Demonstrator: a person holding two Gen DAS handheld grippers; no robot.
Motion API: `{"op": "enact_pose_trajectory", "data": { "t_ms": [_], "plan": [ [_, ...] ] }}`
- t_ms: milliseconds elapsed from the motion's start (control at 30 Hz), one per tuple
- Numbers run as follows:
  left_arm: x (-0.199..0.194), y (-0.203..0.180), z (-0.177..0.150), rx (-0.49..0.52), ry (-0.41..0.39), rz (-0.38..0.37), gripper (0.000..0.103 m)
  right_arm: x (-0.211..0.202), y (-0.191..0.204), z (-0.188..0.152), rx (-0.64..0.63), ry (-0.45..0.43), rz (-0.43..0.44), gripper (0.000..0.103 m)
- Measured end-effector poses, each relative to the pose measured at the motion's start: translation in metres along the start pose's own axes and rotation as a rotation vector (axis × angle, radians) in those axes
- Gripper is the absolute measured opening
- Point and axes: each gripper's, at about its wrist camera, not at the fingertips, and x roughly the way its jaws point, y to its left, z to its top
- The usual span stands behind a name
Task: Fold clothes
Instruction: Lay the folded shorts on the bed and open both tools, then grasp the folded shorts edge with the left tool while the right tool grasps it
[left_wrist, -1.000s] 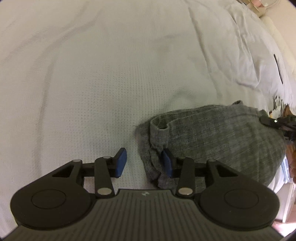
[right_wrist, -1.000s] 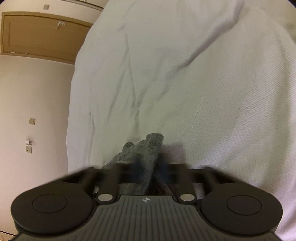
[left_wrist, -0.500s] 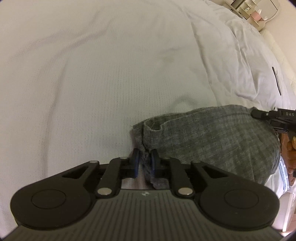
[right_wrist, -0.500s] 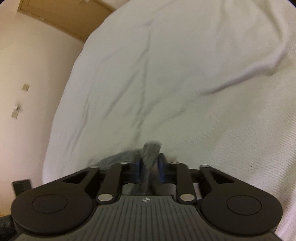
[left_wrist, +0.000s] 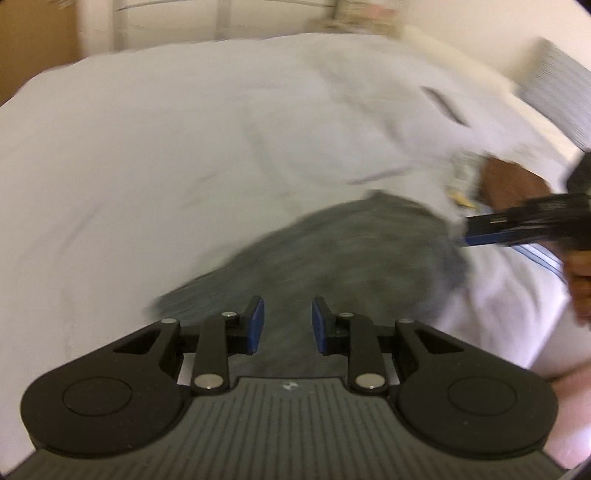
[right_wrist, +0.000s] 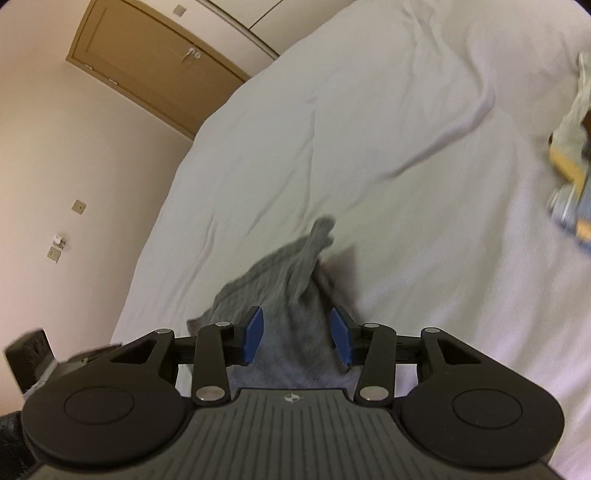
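A grey checked garment lies bunched on the white bedspread. In the left wrist view my left gripper hovers over its near edge, open, with the cloth below the blue pads and none pinched. My right gripper shows at the right of that view, held by a hand, at the garment's far side. In the right wrist view my right gripper is open above the garment, whose loose corner sticks up ahead of the fingers. The left wrist view is motion-blurred.
The bedspread fills most of both views, creased in places. A wooden door and a wall with switches lie left of the bed. Blurred items sit at the right edge. A dark slim object lies on the bed.
Both grippers were shut on the garment half a second ago and have opened, letting it drop. The left gripper swung up and back, so more of the room shows.
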Motion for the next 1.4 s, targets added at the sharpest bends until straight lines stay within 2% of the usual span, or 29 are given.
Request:
{"op": "enact_pose_trajectory", "data": {
  "t_ms": [67, 133, 200, 233, 367, 433, 533, 600, 667, 700, 767, 867, 1000, 1067, 1100, 1133, 1200, 1300, 1400],
  "plan": [
    [0.021, -0.019, 0.000, 0.052, 0.012, -0.048, 0.023, 0.009, 0.001, -0.011, -0.032, 0.003, -0.030, 0.045],
    [0.054, -0.031, -0.008, 0.092, 0.083, -0.055, 0.023, 0.016, -0.009, -0.019, -0.035, -0.009, -0.073, 0.042],
    [0.080, -0.031, -0.022, 0.133, 0.142, -0.037, 0.023, 0.020, -0.025, -0.026, -0.020, -0.033, -0.119, 0.044],
    [0.085, -0.028, -0.027, 0.142, 0.133, -0.051, 0.023, 0.020, -0.032, -0.030, -0.009, -0.041, -0.131, 0.045],
    [0.077, -0.026, -0.029, 0.193, 0.067, -0.085, 0.022, -0.007, -0.019, -0.041, -0.030, -0.141, -0.150, 0.046],
    [0.061, -0.029, -0.024, 0.217, -0.016, -0.101, 0.020, -0.026, -0.007, -0.050, -0.022, -0.204, -0.159, 0.044],
    [0.045, -0.034, -0.017, 0.227, -0.127, -0.156, 0.021, -0.023, 0.017, -0.048, -0.120, -0.270, -0.123, 0.044],
    [0.056, -0.040, -0.022, 0.254, -0.157, -0.179, 0.021, 0.003, 0.022, -0.042, -0.197, -0.254, -0.096, 0.044],
    [0.067, -0.045, -0.026, 0.282, -0.186, -0.200, 0.021, 0.036, 0.015, -0.036, -0.278, -0.198, -0.098, 0.042],
    [0.077, -0.047, -0.033, 0.296, -0.166, -0.196, 0.020, 0.050, 0.009, -0.036, -0.324, -0.166, -0.126, 0.040],
    [0.091, -0.047, -0.047, 0.331, -0.147, -0.180, 0.020, 0.060, -0.007, -0.038, -0.359, -0.161, -0.161, 0.037],
    [0.095, -0.036, -0.066, 0.335, -0.189, -0.183, 0.020, 0.058, -0.041, -0.044, -0.290, -0.207, -0.114, 0.039],
    [0.087, -0.019, -0.076, 0.277, -0.240, -0.214, 0.020, 0.050, -0.053, -0.054, -0.209, -0.317, -0.053, 0.043],
    [0.076, -0.022, -0.082, 0.329, -0.280, -0.188, 0.022, 0.039, -0.055, -0.058, -0.180, -0.394, -0.052, 0.046],
    [0.070, -0.026, -0.085, 0.370, -0.300, -0.168, 0.027, 0.032, -0.053, -0.059, -0.178, -0.434, -0.065, 0.048],
    [0.064, -0.030, -0.089, 0.412, -0.321, -0.147, 0.032, 0.025, -0.047, -0.065, -0.224, -0.460, -0.106, 0.047],
    [0.061, -0.044, -0.101, 0.511, -0.332, -0.110, 0.035, 0.012, -0.027, -0.081, -0.371, -0.485, -0.170, 0.048],
    [0.056, -0.064, -0.119, 0.659, -0.347, -0.052, 0.040, 0.006, 0.009, -0.121, -0.653, -0.451, -0.266, 0.056],
    [0.052, -0.084, -0.138, 0.807, -0.361, 0.007, 0.042, 0.017, 0.037, -0.162, -0.935, -0.364, -0.371, 0.063]
  ]
}}
